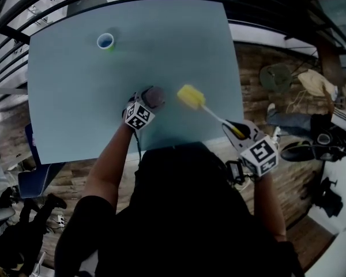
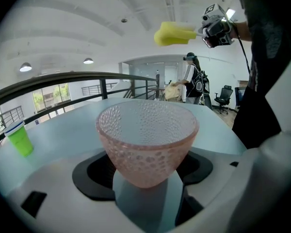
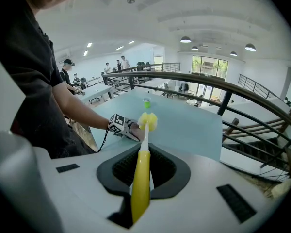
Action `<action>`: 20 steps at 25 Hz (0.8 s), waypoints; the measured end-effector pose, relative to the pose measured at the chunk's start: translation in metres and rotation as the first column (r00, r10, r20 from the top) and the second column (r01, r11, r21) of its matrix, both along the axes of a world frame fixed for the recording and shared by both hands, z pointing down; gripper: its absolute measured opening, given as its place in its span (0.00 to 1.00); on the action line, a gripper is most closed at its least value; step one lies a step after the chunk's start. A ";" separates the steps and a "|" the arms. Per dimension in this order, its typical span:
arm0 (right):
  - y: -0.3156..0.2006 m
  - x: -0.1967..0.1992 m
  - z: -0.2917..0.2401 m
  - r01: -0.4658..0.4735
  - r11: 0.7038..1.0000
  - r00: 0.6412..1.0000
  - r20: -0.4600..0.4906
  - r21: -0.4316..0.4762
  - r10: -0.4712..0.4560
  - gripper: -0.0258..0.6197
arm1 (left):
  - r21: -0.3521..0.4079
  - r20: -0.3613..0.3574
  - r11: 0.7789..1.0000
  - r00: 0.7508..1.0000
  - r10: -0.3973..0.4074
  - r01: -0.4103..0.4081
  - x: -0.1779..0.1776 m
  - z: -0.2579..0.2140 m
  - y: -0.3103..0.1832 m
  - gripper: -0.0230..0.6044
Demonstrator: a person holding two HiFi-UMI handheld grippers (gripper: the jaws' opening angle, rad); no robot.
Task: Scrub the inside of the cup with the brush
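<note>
1. A pink dimpled glass cup (image 2: 146, 140) is clamped near its base between the jaws of the left gripper (image 2: 146, 181). Its open mouth is turned up and away from that gripper's camera, and nothing is seen inside it.
2. In the head view the left gripper (image 1: 147, 104) and the cup (image 1: 155, 97) are found over the near middle of the light blue bench (image 1: 69, 97). Whether the cup touches the bench cannot be told.
3. A yellow brush (image 3: 141, 174) is gripped by its yellow handle between the closed jaws of the right gripper (image 3: 141, 181). A thin white stem runs on from the handle to a yellow sponge head.
4. In the head view the right gripper (image 1: 241, 131) is held at the bench's near right corner. The brush (image 1: 210, 112) is angled from it up and to the left.
5. The sponge head is placed just beside the cup, on the cup's right, with a small gap left between them; it is outside the cup.
6. In the left gripper view the brush (image 2: 174, 33) and the right gripper (image 2: 216, 25) are seen above and beyond the cup's rim.
7. A green plastic cup (image 1: 106, 41) is stood upright on the far left part of the bench, well apart from both grippers.
8. A dark curved railing (image 3: 223, 89) is seen beyond the bench.
</note>
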State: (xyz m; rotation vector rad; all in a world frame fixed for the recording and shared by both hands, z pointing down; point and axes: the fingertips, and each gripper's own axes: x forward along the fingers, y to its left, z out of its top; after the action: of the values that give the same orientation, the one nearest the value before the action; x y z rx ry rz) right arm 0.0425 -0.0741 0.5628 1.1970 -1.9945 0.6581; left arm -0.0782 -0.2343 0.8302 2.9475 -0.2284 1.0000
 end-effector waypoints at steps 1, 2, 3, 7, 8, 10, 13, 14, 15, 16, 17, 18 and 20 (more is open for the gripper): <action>0.001 -0.001 -0.001 -0.002 1.000 1.000 0.000 0.004 0.002 0.10 | -0.010 0.005 1.000 1.000 0.005 -0.005 -0.001 0.001 0.002 0.62; 0.002 -0.003 -0.002 -0.003 1.000 1.000 0.001 0.007 0.003 0.10 | -0.022 0.010 1.000 1.000 0.010 -0.010 -0.002 0.003 0.004 0.62; 0.003 -0.004 -0.003 -0.004 1.000 1.000 0.003 0.011 0.004 0.10 | -0.033 0.016 0.999 1.000 0.013 -0.013 -0.003 0.005 0.005 0.62; 0.005 -0.007 -0.005 -0.009 1.000 1.000 0.008 0.026 0.008 0.10 | -0.050 0.029 0.999 1.000 -0.009 0.011 -0.013 0.006 0.005 0.62; 0.005 -0.007 -0.005 -0.009 1.000 1.000 0.009 0.028 0.009 0.10 | -0.051 0.029 0.999 0.999 -0.014 0.016 -0.016 0.004 0.004 0.62; 0.006 -0.008 -0.006 -0.008 0.999 1.000 0.011 0.031 0.008 0.10 | -0.052 0.029 0.998 0.999 -0.020 0.022 -0.022 0.001 0.006 0.62; 0.004 -0.012 -0.007 0.003 0.999 1.000 0.017 0.039 -0.003 0.10 | -0.048 0.031 0.998 0.999 -0.035 0.036 -0.035 -0.003 0.008 0.62; 0.001 -0.015 -0.009 0.005 0.999 1.000 0.020 0.049 -0.006 0.10 | -0.049 0.030 0.998 0.999 -0.040 0.042 -0.040 -0.005 0.008 0.62; -0.001 -0.017 -0.012 0.007 0.998 1.000 0.021 0.061 -0.008 0.10 | -0.050 0.027 0.998 0.999 -0.046 0.047 -0.045 -0.007 0.009 0.62; -0.004 -0.019 -0.015 0.010 0.997 1.000 0.021 0.073 -0.011 0.10 | -0.050 0.022 0.997 0.998 -0.052 0.053 -0.049 -0.012 0.010 0.62; -0.006 -0.021 -0.016 0.015 0.997 1.000 0.023 0.082 -0.017 0.10 | -0.048 0.011 0.997 0.998 -0.061 0.061 -0.053 -0.018 0.009 0.62; -0.007 -0.022 -0.017 0.021 0.996 0.999 0.026 0.085 -0.023 0.10 | -0.045 -0.007 0.996 0.997 -0.072 0.072 -0.057 -0.027 0.008 0.62; -0.011 -0.026 -0.017 0.033 0.995 0.999 0.034 0.092 -0.036 0.10 | -0.039 -0.051 0.994 0.993 -0.103 0.101 -0.064 -0.047 0.004 0.62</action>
State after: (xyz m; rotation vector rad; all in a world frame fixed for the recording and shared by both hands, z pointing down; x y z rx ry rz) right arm 0.0169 -0.0848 0.5463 1.2092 -2.0899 0.5809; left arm -0.1427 -0.2300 0.7830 2.8923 -0.3511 0.9020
